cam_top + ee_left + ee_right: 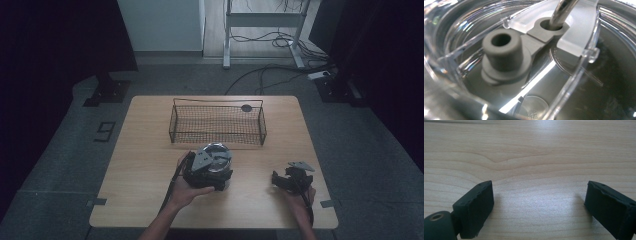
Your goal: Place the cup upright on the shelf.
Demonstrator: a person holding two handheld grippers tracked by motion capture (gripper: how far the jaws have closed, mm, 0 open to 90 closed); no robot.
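Note:
A round clear container [220,154] with a see-through lid stands at the table's middle. My left gripper [209,174], held in a hand, presses against its near side. Its jaws are hidden, so I cannot tell their state. The left gripper view looks closely onto the clear lid [579,35], with a grey rubber plug [502,52] and a metal rod [562,10] passing through a grey ring. My right gripper [284,180] rests on the table at the right. In the right gripper view it [539,195] is open wide over bare wood, nothing between its fingers [476,207].
A black wire basket [173,125] stands across the back of the wooden table [145,165], with a small dark round thing [246,107] at its far rim. Beyond the table lie floor cables and a desk frame [227,45].

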